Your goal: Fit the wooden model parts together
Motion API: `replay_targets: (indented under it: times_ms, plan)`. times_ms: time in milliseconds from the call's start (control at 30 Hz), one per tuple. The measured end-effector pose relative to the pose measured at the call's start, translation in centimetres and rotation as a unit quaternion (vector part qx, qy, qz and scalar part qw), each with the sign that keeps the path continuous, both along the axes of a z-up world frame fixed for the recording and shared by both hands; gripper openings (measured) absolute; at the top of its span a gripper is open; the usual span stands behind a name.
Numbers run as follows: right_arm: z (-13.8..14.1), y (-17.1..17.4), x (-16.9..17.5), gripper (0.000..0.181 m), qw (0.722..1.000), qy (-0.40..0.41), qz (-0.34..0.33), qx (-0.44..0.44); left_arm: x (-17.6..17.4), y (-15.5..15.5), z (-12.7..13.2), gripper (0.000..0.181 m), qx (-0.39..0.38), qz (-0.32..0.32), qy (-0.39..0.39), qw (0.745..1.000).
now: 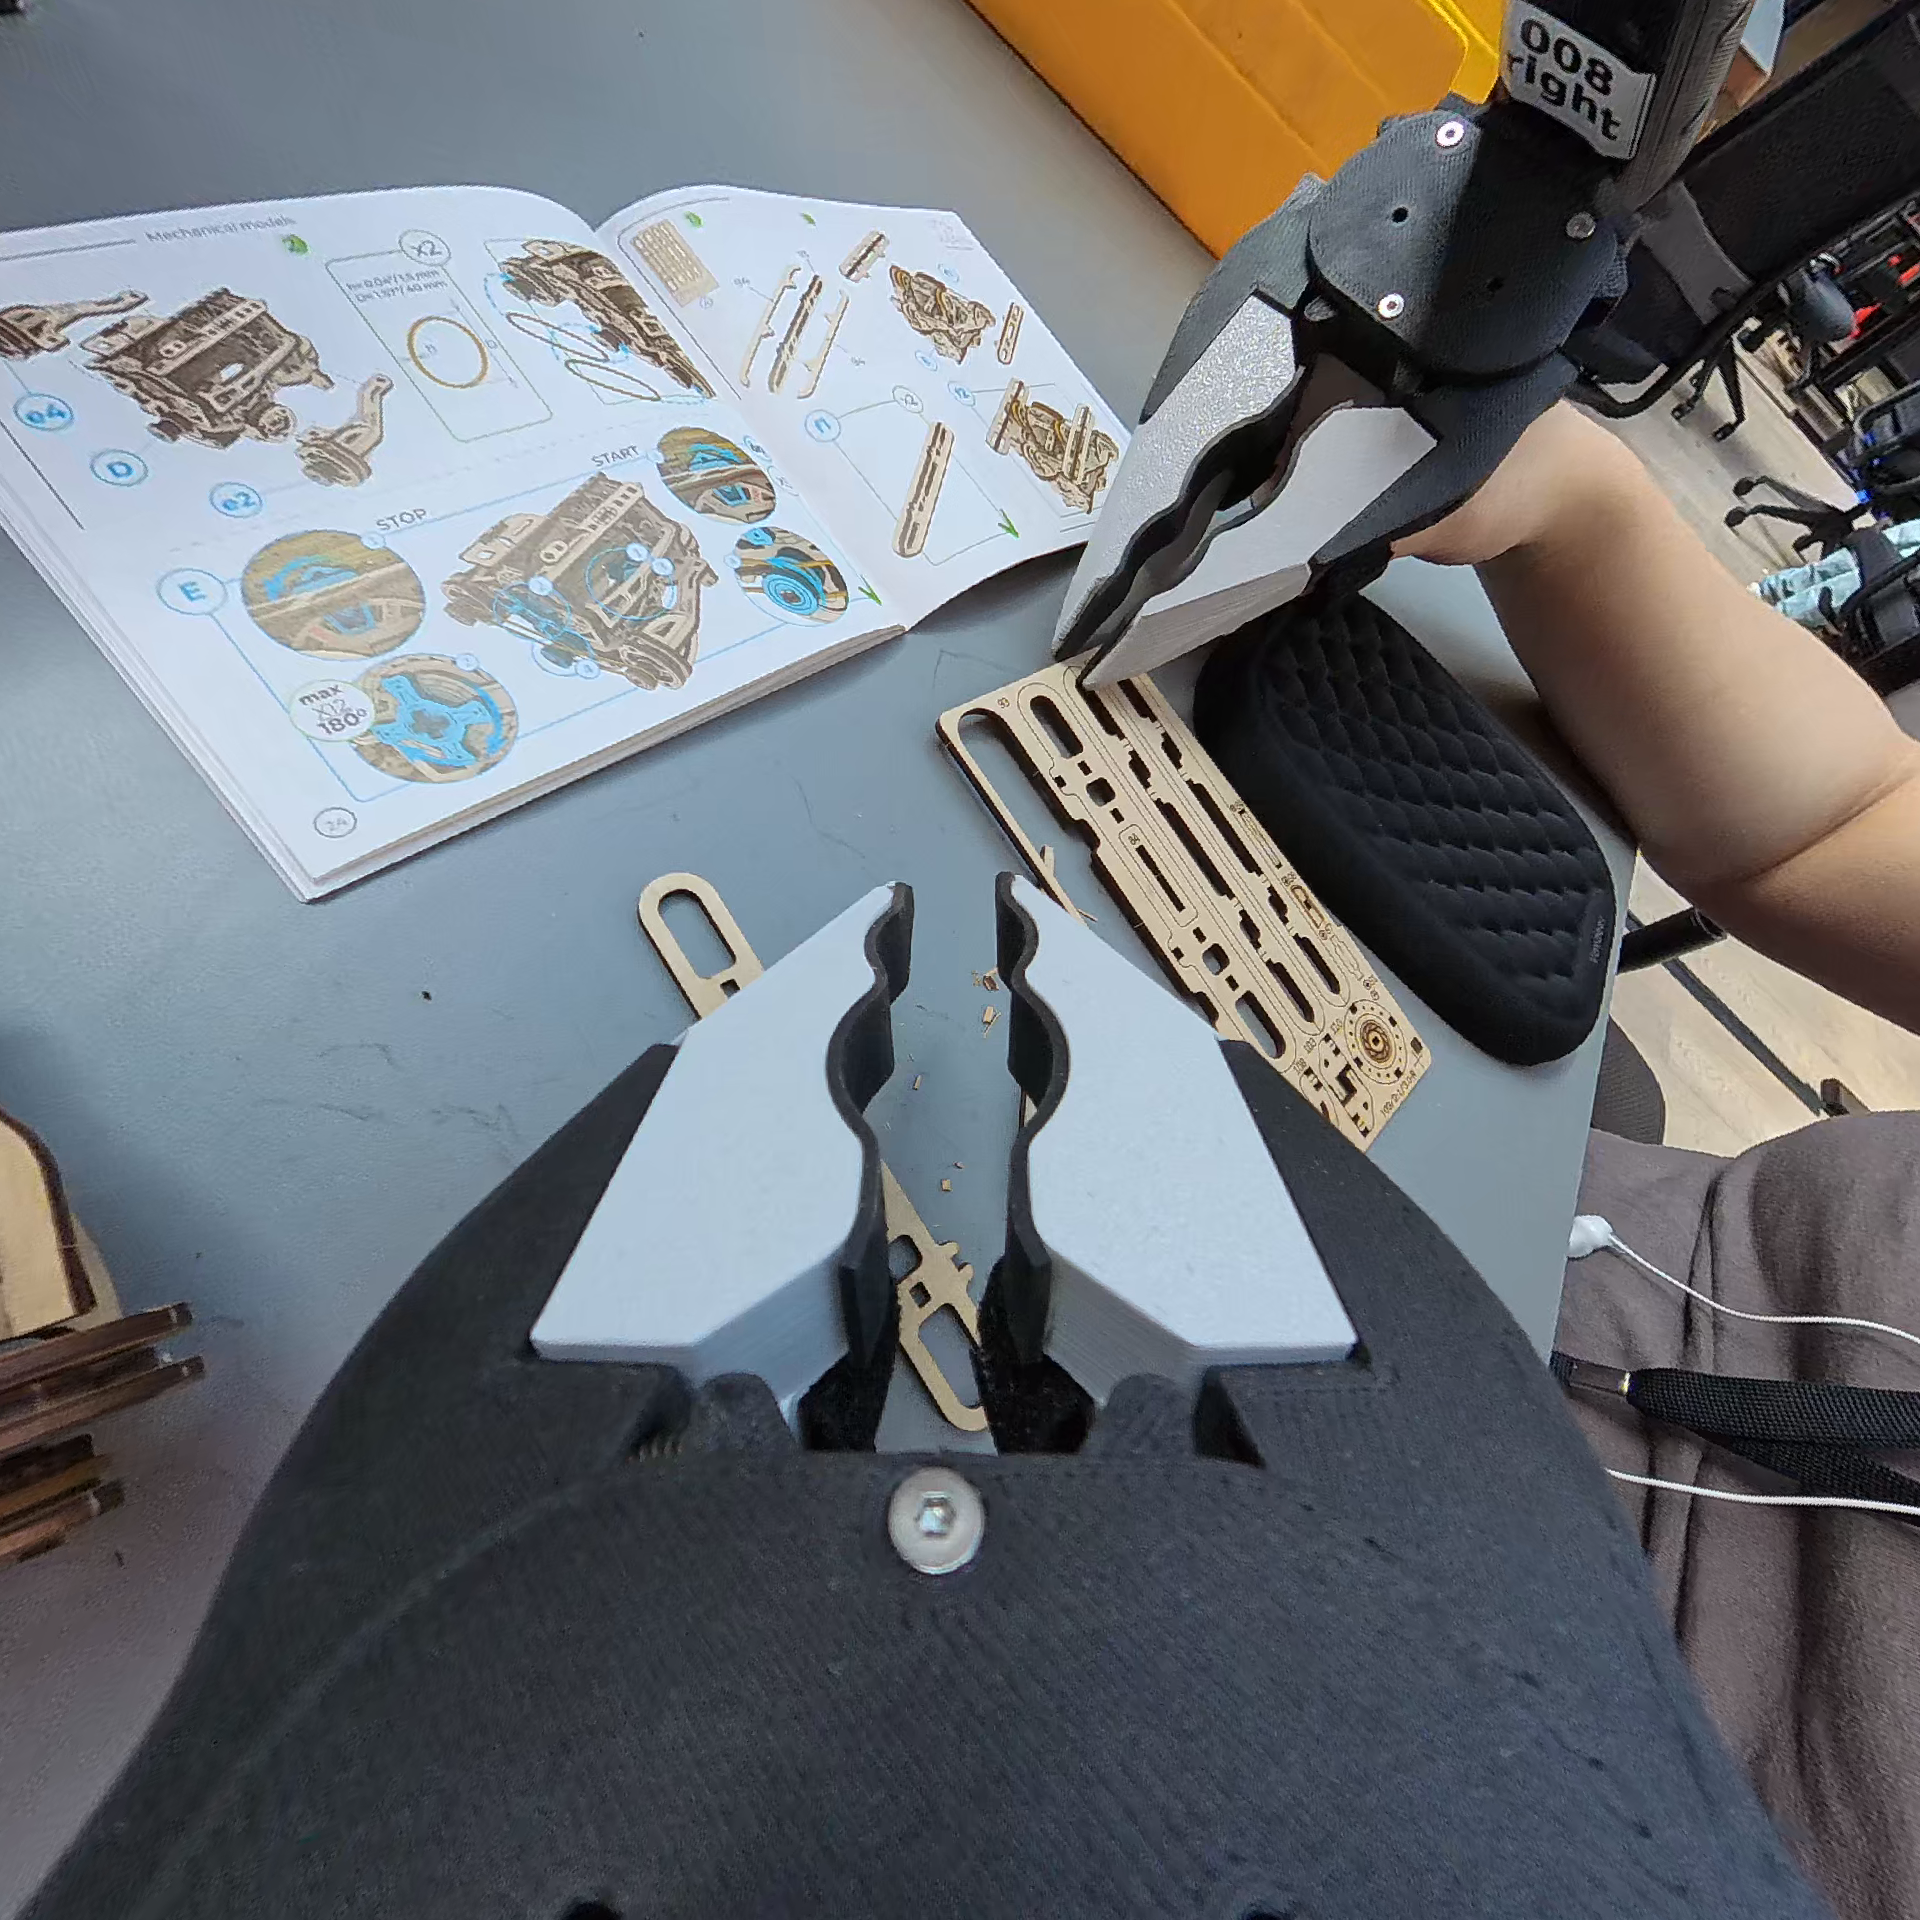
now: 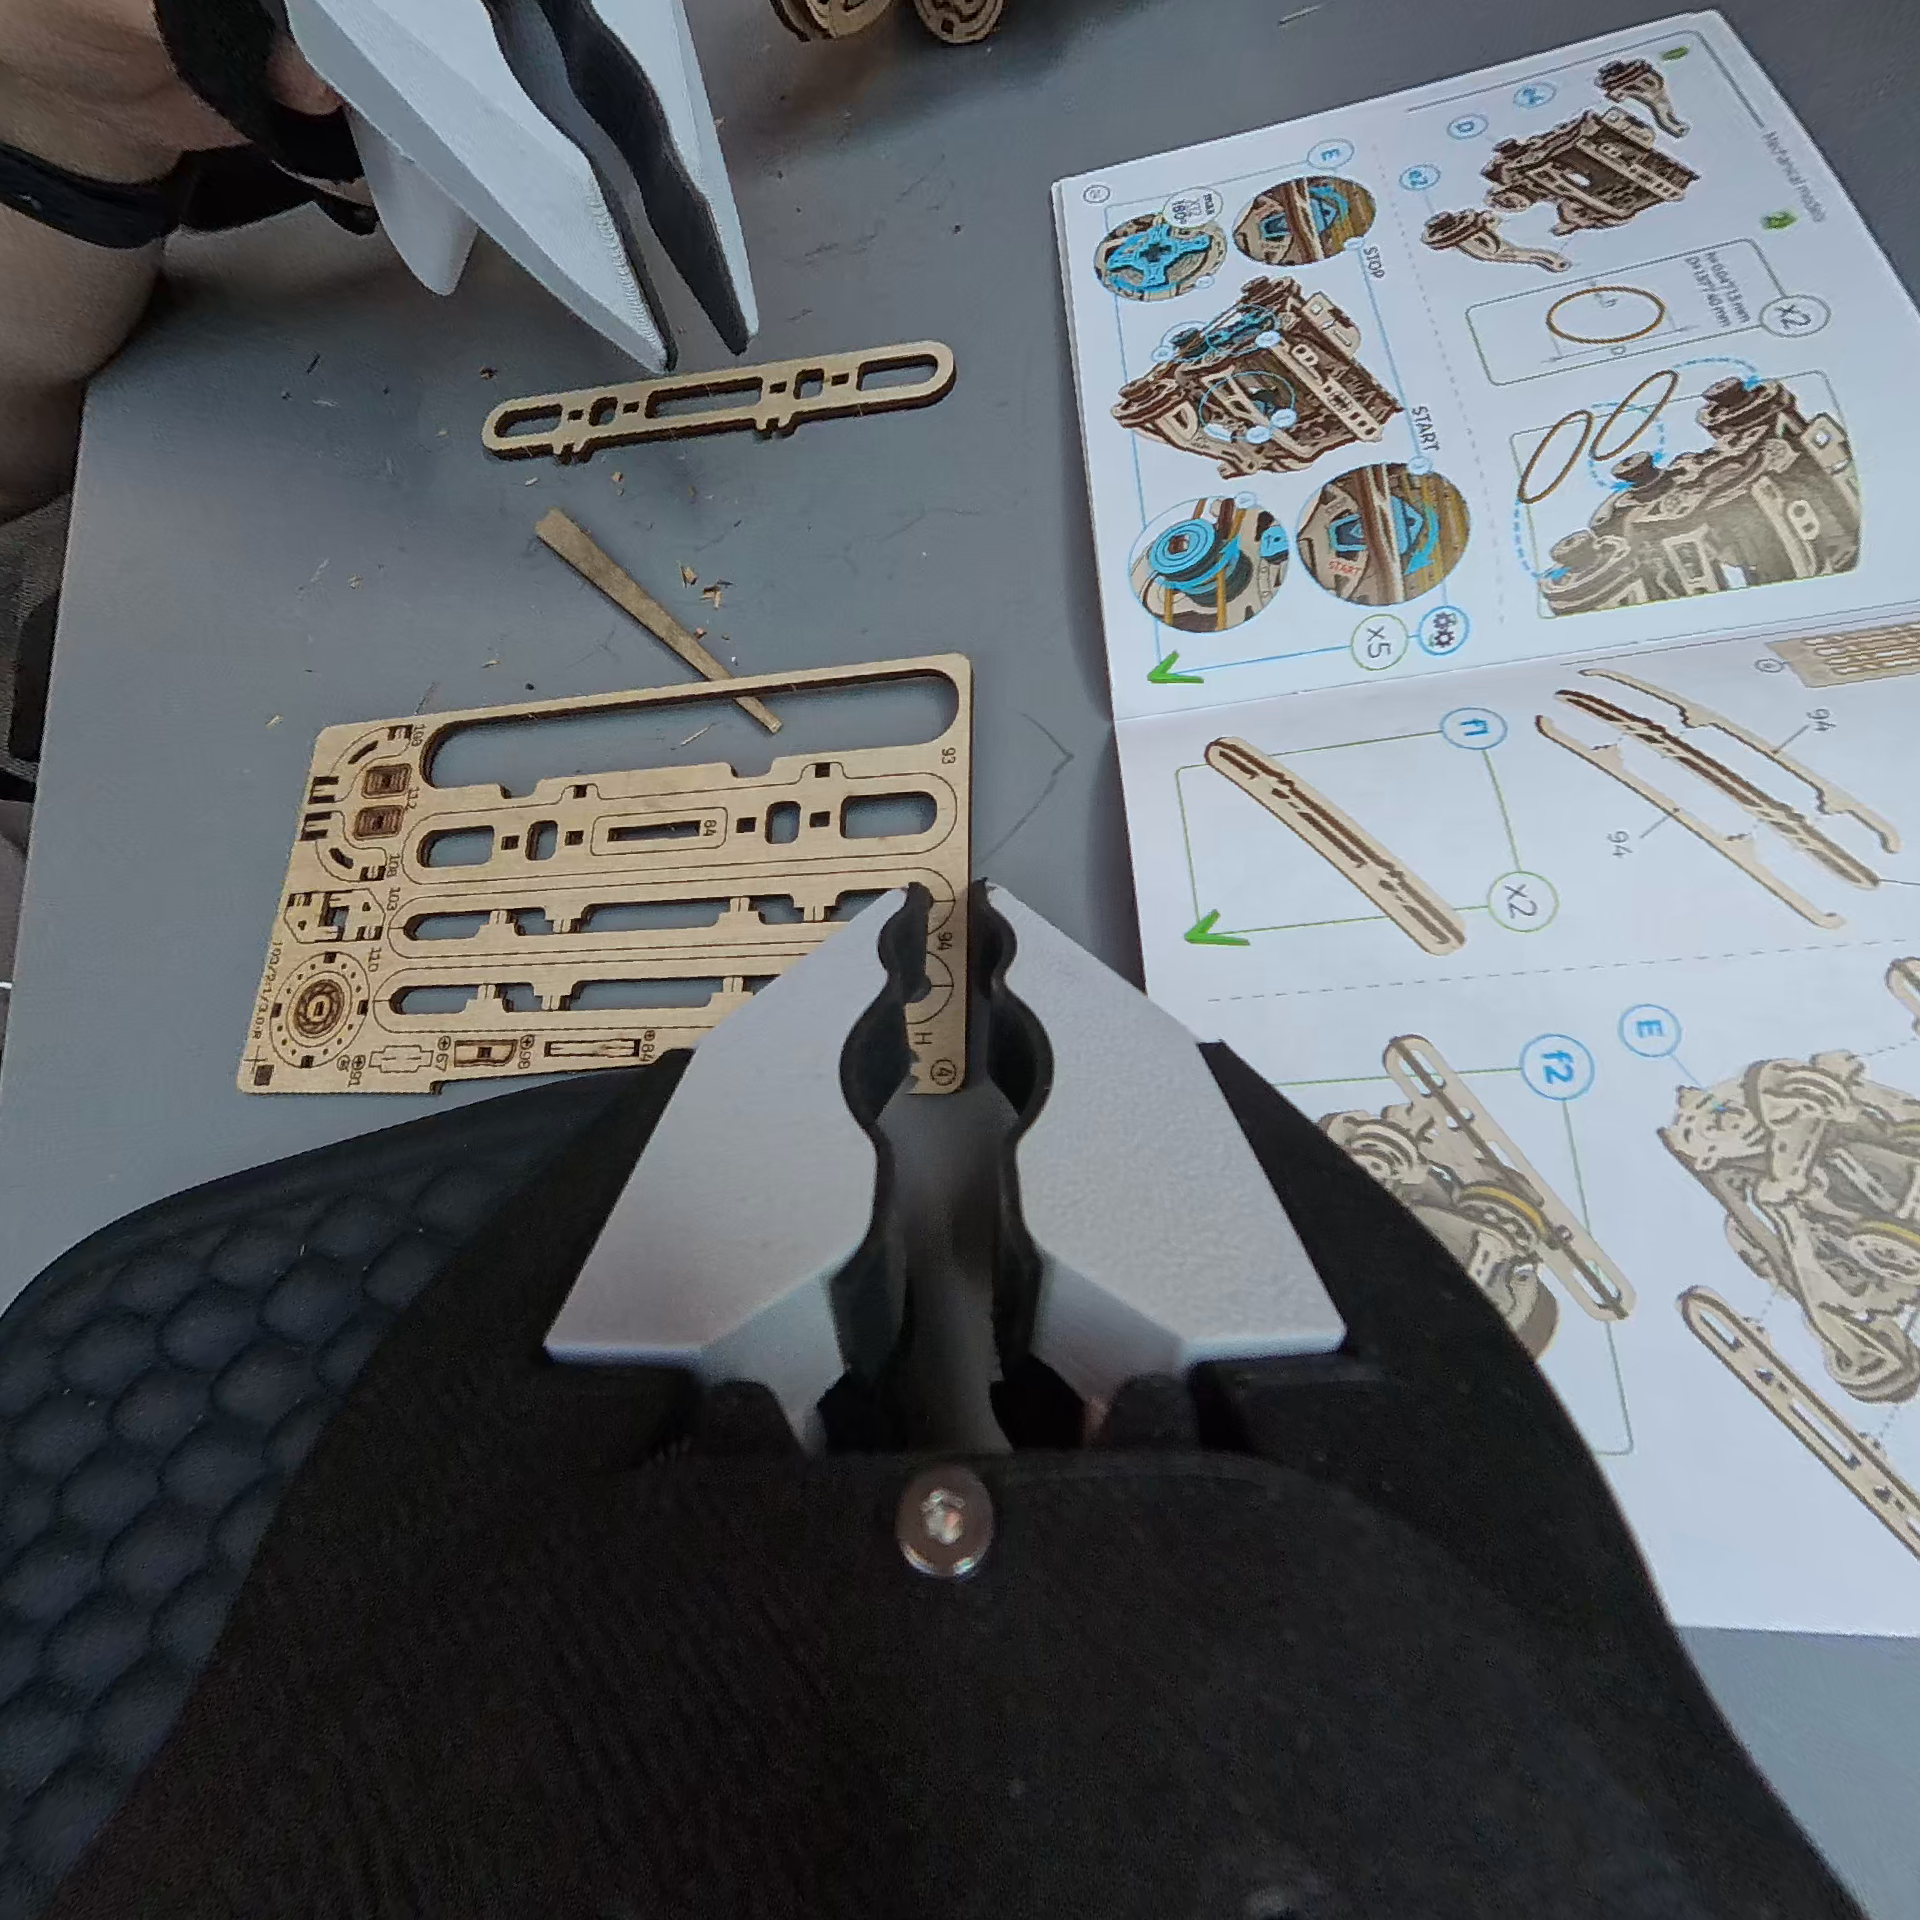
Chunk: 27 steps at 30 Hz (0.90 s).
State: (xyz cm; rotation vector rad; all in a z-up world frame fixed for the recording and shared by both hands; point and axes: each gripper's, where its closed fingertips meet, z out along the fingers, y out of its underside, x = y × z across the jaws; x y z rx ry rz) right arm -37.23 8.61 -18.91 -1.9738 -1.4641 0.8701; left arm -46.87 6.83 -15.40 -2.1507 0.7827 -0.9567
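At lower centre, the left gripper (image 1: 951,904) is hovering, jaws parted and empty, over the freed wooden strip (image 2: 717,400). Rightward, the right gripper (image 2: 945,894), slightly parted, is straddling the part sheet (image 2: 582,883) edge. Next, likely: grasping the strip.

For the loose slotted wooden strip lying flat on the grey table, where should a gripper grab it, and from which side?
The flat slotted wooden strip lies flush on the grey table, so a side pinch probably finds nothing. Likely best: come from above, fingers straddling its narrow width near the middle, closing on the long edges. The left gripper already hangs open over it.
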Motion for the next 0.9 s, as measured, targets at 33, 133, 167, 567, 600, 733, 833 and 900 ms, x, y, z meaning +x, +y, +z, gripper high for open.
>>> replay_targets:
  times_ms: [33, 133, 167, 567, 600, 733, 833, 900]
  plan:
    - [0.2, 0.0, 0.0, 0.005, 1.0, 0.001, 0.0, 0.005, 0.0, 0.0, 0.1, 0.014, -0.002, -0.001, -0.006, 1.0]
    - [1.4, 0.0, -0.5, 0.005, 0.999, 0.024, 0.0, 0.02, 0.4, -0.3, 0.5, 0.015, -0.013, -0.014, -0.034, 0.999]
    - [2.0, -0.1, -0.7, 0.004, 0.999, 0.036, 0.003, 0.026, 0.7, -0.5, 0.7, 0.017, -0.018, -0.02, -0.045, 0.999]
    - [6.1, -1.2, -2.0, 0.004, 0.989, 0.107, 0.023, 0.097, 3.7, -1.7, -0.1, 0.025, -0.059, -0.062, -0.105, 0.991]
    - [6.3, -1.2, -2.0, 0.004, 0.988, 0.109, 0.024, 0.102, 4.0, -2.1, 0.1, 0.024, -0.062, -0.071, -0.115, 0.989]
    - [7.3, -1.7, -2.4, 0.004, 0.984, 0.131, 0.029, 0.115, 5.3, -3.3, 1.3, 0.024, -0.112, -0.106, -0.189, 0.97]
    - [7.8, -2.0, -2.7, 0.004, 0.982, 0.141, 0.035, 0.124, 5.7, -4.1, 2.3, 0.017, -0.139, -0.131, -0.235, 0.953]
    - [8.0, -2.5, -2.8, 0.004, 0.98, 0.151, 0.044, 0.118, 5.9, -4.7, 2.8, 0.001, -0.15, -0.149, -0.252, 0.944]
